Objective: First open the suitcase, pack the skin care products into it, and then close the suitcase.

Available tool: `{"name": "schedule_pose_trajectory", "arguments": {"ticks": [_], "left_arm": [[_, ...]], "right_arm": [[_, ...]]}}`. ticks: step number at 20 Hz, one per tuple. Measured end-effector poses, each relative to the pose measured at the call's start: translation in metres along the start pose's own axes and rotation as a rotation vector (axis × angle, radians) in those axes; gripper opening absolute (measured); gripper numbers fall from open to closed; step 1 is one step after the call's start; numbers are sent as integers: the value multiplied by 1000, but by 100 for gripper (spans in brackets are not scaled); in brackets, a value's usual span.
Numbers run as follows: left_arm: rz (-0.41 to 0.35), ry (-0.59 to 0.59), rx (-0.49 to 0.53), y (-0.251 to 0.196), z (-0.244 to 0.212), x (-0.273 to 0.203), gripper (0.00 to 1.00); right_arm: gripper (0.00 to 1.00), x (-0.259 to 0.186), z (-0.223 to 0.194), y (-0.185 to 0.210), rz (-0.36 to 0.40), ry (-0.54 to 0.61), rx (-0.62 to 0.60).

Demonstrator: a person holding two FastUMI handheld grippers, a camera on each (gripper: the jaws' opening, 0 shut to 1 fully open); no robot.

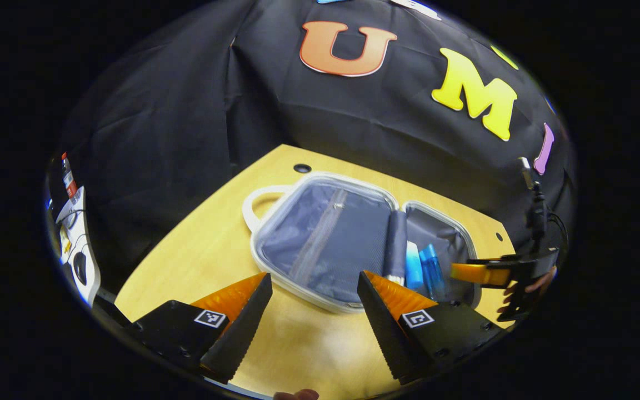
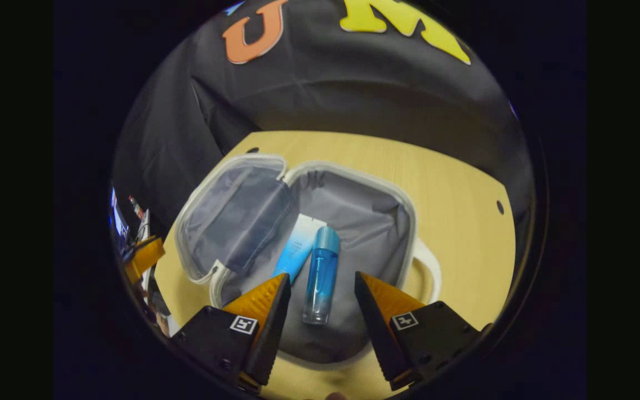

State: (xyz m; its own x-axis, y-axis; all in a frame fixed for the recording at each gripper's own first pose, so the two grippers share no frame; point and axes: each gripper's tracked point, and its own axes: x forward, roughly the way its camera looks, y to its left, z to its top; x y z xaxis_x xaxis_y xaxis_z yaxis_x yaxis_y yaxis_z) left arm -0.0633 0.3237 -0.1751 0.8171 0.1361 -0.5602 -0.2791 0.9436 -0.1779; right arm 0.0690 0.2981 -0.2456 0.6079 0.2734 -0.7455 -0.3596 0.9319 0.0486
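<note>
The small suitcase (image 2: pixel 353 205) lies open flat on the wooden table (image 2: pixel 453 183), grey lining up, with white rims. In its right half a clear blue bottle (image 2: pixel 320 275) and a pale blue tube (image 2: pixel 296 247) lie side by side. My right gripper (image 2: pixel 320 289) hovers open just above the bottle's lower end, touching nothing. In the left gripper view the same case (image 1: pixel 325 239) shows its lid half with a zip pocket, the bottle (image 1: pixel 432 271) and the tube (image 1: pixel 413 266) beyond. My left gripper (image 1: pixel 314 286) stands open at the lid's near rim. The right gripper (image 1: pixel 498 273) hangs over the far half.
The case's white handle (image 1: pixel 253 205) sticks out toward the table's left side. Round holes (image 1: pixel 301 168) mark the tabletop near its back edge. A white device with a small bottle on it (image 1: pixel 73 222) stands off the table's left end. Bare wood lies in front of the case.
</note>
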Motion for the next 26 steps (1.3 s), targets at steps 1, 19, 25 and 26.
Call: {"name": "schedule_pose_trajectory", "arguments": {"ticks": [1,19,25,26], "left_arm": [[-3,-17,2,9,10,5,99],[-85,52,-9,108,51,170,86],[-74,99,15,110,42,191,42],[-67,105,28,109,42,192,31]], "right_arm": [[65,-14,5,-1,2,-32,-15],[76,-132,-3,-59,-97,-139,42],[76,-135,-4,-63,-112,-142,86],[76,-136,-6,-62,-111,-143,91]]}}
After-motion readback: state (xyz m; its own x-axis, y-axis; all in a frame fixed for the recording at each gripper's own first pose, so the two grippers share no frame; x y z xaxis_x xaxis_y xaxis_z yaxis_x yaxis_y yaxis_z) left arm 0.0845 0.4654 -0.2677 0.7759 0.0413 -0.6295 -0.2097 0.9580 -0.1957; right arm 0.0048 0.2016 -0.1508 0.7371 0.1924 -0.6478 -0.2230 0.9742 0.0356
